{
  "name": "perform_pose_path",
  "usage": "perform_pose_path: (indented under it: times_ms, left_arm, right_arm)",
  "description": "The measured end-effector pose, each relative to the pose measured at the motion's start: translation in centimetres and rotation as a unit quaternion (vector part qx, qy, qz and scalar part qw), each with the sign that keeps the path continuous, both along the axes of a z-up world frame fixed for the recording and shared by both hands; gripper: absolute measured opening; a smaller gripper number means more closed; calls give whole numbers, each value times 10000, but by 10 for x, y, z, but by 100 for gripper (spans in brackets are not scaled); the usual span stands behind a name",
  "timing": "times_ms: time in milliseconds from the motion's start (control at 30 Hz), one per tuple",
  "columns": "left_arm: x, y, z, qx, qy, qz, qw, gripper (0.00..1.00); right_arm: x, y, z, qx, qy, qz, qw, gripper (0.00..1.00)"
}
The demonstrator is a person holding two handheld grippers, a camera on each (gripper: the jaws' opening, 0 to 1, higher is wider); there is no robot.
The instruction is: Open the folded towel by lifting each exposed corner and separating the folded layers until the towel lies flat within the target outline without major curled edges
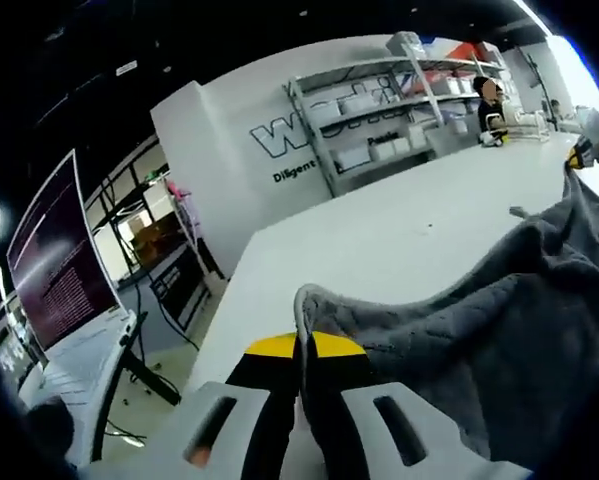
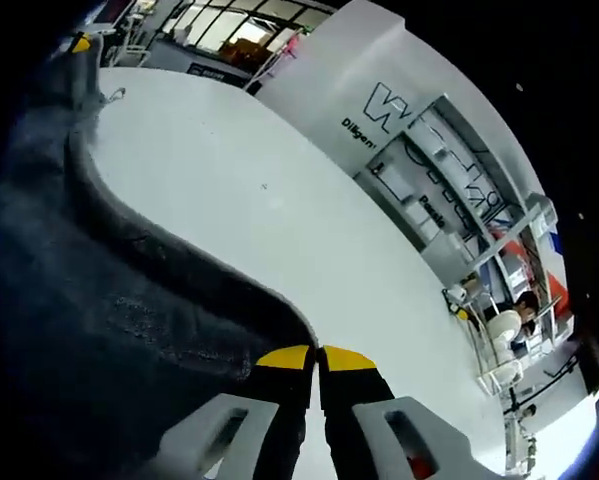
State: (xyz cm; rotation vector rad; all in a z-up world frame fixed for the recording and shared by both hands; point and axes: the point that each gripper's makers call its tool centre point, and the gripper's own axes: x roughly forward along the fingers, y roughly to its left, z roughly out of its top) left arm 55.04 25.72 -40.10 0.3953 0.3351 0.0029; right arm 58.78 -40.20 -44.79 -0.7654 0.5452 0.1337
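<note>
In the left gripper view the left tool (image 1: 299, 350) rises from six o'clock with its yellow-tipped jaws pressed together on a hemmed corner of the grey towel (image 1: 499, 320), grasping it; the cloth runs from that pinch out toward three o'clock and up toward one o'clock, draped and lifted off the white surface (image 1: 379, 240). At about two o'clock, near the far end of the cloth, a small yellow-and-black tip of the right tool (image 1: 582, 153) meets the towel's other corner. Beyond the surface, shelving (image 1: 399, 100) with boxes stands against a white wall (image 1: 239, 160) bearing dark lettering, and a laptop (image 1: 59, 280) with a lit screen sits at nine o'clock. In the right gripper view the right tool (image 2: 317, 362) comes up from six o'clock, its yellow tips clenched on the towel's edge (image 2: 99, 330), which spreads as a dark sheet from seven o'clock up to eleven o'clock. At eleven o'clock the left tool (image 2: 80, 43) shows as a yellow speck at the cloth's far corner. The white surface (image 2: 309, 230) spreads across the centre, with shelving (image 2: 449, 200) at three o'clock.
</note>
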Motion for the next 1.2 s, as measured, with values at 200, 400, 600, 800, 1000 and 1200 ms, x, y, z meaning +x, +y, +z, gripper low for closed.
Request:
perform_pose_path:
  times_ms: [200, 400, 600, 800, 1000, 1200]
  left_arm:
    - [12, 17, -14, 194, 188, 160, 9995, 3]
    - [23, 31, -35, 321, 478, 207, 9981, 3]
    - [32, 39, -44, 659, 599, 211, 9958, 3]
    - [38, 54, -63, 605, 958, 260, 9932, 3]
    - [38, 55, -76, 604, 1071, 248, 9921, 3]
    - [39, 51, -80, 584, 973, 226, 9933, 8]
  right_arm:
    - [9, -6, -8, -69, -17, -69, 10000, 0]
    - [20, -3, -20, -211, 84, -37, 9997, 0]
    - [29, 1, -28, -339, 155, -1, 9993, 0]
    - [38, 4, -42, -401, 283, 2, 9988, 0]
    - [43, 5, -50, -353, 358, 77, 9987, 0]
    - [42, 2, -47, -442, 348, 34, 9984, 12]
